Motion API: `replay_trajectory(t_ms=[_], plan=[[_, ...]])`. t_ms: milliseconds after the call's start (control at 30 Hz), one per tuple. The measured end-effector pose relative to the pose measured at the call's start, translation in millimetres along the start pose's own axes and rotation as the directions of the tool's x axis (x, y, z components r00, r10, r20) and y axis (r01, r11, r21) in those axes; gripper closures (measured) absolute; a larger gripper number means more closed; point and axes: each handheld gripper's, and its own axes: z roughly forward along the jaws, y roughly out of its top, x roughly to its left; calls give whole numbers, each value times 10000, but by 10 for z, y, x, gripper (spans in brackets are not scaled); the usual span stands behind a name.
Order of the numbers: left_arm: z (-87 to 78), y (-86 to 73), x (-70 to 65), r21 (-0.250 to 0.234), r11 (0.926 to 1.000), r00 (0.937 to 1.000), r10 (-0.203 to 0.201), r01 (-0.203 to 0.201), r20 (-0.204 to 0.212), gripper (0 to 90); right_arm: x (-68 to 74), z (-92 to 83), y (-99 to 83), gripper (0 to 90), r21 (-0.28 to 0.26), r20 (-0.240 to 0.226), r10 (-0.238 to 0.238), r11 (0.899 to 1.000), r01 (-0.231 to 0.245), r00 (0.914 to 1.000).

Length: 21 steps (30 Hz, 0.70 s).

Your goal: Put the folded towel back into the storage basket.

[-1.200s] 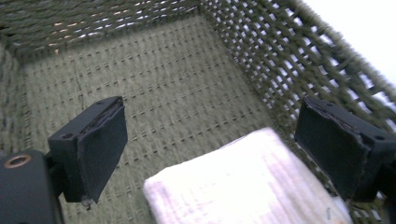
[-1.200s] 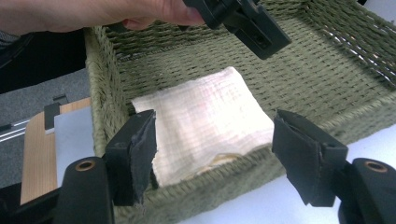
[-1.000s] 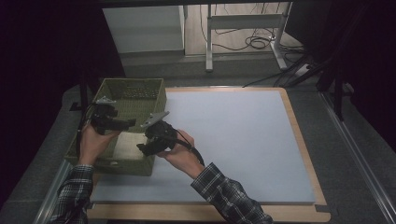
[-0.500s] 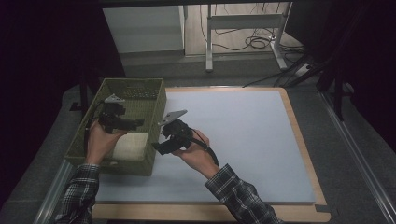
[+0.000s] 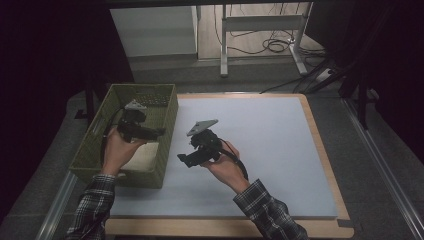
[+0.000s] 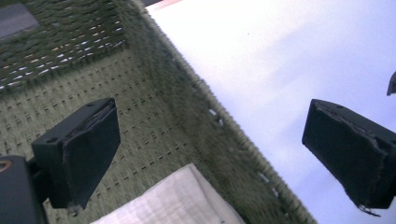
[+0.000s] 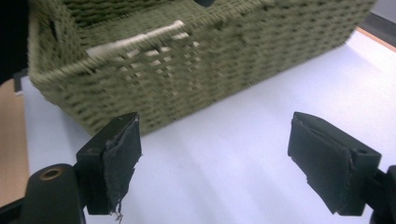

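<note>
At the worktop's (image 5: 260, 150) left edge, a folded white cloth (image 6: 177, 200) lies inside the green basket (image 5: 167, 107). Left claw (image 6: 210, 154) gapes empty above it; right claw (image 7: 215, 163), just widening, holds nothing. Stowing looks done.

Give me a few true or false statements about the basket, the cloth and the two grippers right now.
1. A folded white cloth lies inside the green basket. True.
2. The right gripper is clamped on the cloth. False: its jaws stand apart with nothing between them, over the pale mat.
3. The left gripper is open. True.
4. The basket sits in the middle of the mat. False: it stands at the mat's left edge.
</note>
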Motion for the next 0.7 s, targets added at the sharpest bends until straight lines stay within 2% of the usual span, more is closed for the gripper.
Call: replay_trajectory(t_ms=[267, 533, 700], plan=[[113, 91, -132, 290, 9993, 9997, 213, -216, 108, 47, -120, -139, -162, 139, -14, 141, 228, 9997, -228, 9996], [208, 163, -270, 553, 9975, 9988, 439, -449, 195, 48, -192, -246, -328, 113, 101, 259, 195, 9998, -198, 9995], [254, 215, -362, 547, 9966, 9978, 598, -612, 275, 48, -237, -294, -422, 107, 177, 320, 253, 9995, -258, 9992]])
